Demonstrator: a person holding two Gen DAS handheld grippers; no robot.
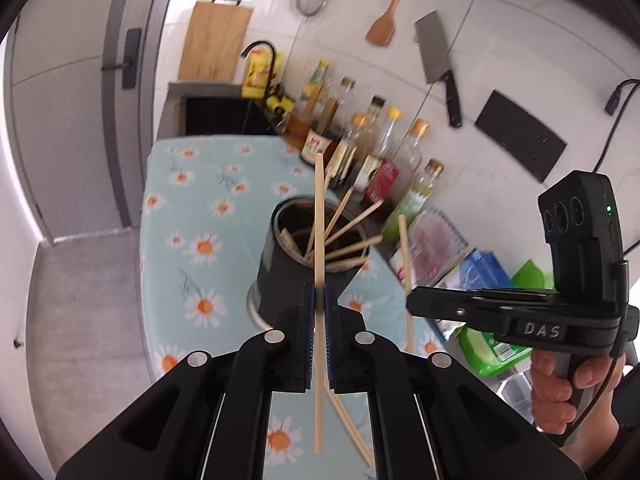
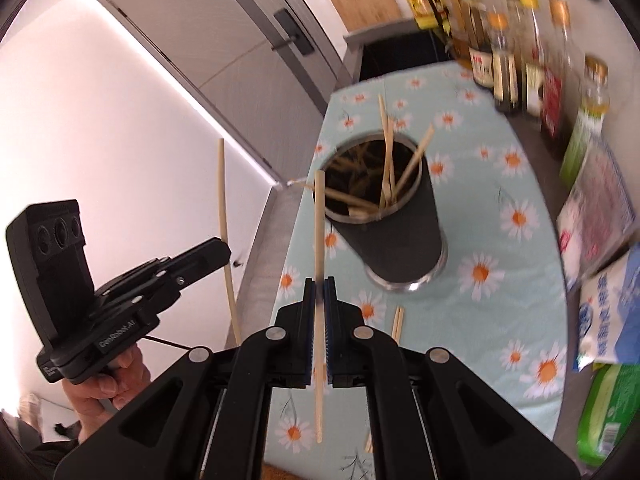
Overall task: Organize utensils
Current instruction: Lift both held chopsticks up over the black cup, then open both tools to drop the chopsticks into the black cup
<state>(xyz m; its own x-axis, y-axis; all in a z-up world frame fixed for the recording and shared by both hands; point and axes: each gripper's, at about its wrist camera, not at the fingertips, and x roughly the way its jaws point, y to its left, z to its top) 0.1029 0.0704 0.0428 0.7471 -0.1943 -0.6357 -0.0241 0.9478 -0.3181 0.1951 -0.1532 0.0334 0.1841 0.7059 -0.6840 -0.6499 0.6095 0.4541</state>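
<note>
A black cylindrical utensil holder (image 1: 280, 276) (image 2: 404, 240) stands on the daisy-print cloth (image 1: 200, 200) (image 2: 500, 300) and holds several wooden chopsticks. My left gripper (image 1: 319, 294) is shut on one upright chopstick (image 1: 319, 216), just in front of the holder. It also shows in the right wrist view (image 2: 216, 258) with its chopstick (image 2: 225, 232). My right gripper (image 2: 319, 286) is shut on another upright chopstick (image 2: 319, 224), left of the holder; it shows in the left wrist view (image 1: 412, 302) with its chopstick (image 1: 406, 264). Loose chopsticks (image 1: 352, 436) (image 2: 397, 322) lie on the cloth.
Several sauce and oil bottles (image 1: 360, 148) (image 2: 520, 60) line the wall side of the counter. Food packets (image 1: 460, 260) (image 2: 608, 300) lie right of the holder. A sink (image 1: 224, 114) lies beyond the cloth. A cleaver (image 1: 438, 64), spatula (image 1: 386, 20) and strainer hang on the wall.
</note>
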